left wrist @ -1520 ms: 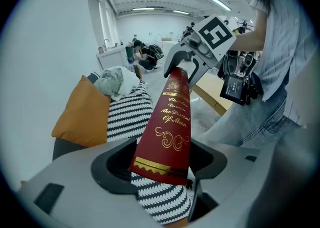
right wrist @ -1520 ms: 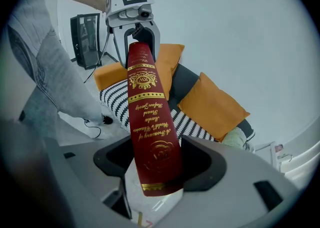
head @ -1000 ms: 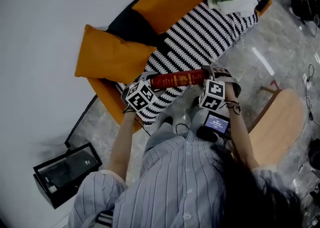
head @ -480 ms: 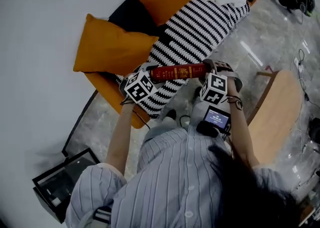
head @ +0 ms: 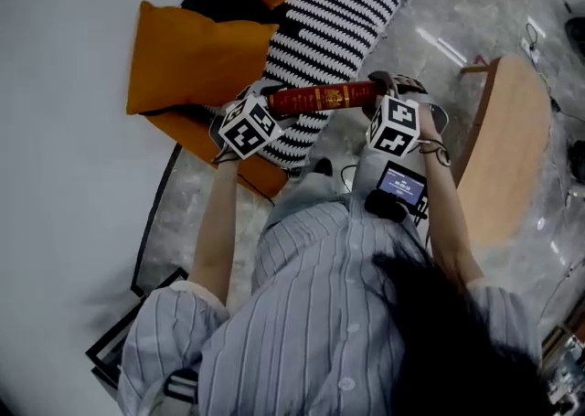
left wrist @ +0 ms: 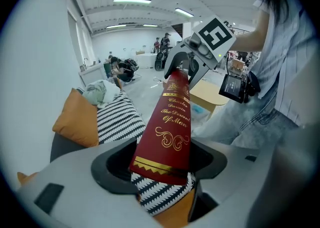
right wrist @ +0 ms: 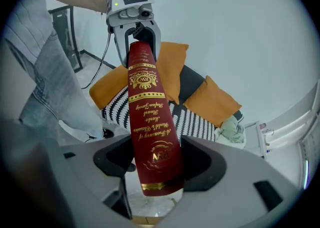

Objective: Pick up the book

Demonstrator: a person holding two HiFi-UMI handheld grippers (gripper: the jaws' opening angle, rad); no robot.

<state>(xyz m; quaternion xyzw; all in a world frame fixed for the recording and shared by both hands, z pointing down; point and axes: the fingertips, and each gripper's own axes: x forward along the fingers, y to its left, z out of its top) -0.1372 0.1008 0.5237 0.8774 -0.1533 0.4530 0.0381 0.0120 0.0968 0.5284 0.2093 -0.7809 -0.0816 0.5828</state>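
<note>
A dark red book with gold lettering hangs level in the air between my two grippers, above the edge of the striped sofa. My left gripper is shut on its left end and my right gripper is shut on its right end. The left gripper view looks along the book's spine to the right gripper at the far end. Looking the other way, the right gripper view follows the book up to the left gripper.
Under the book is a sofa with a black-and-white striped cover and orange cushions. To the right stands a round wooden table. A small screen is mounted by the right hand. A black box sits on the floor at lower left.
Both grippers have carried the book away from the sofa seat toward its front edge, still held at each end. The sofa has slid up and out of the head view.
</note>
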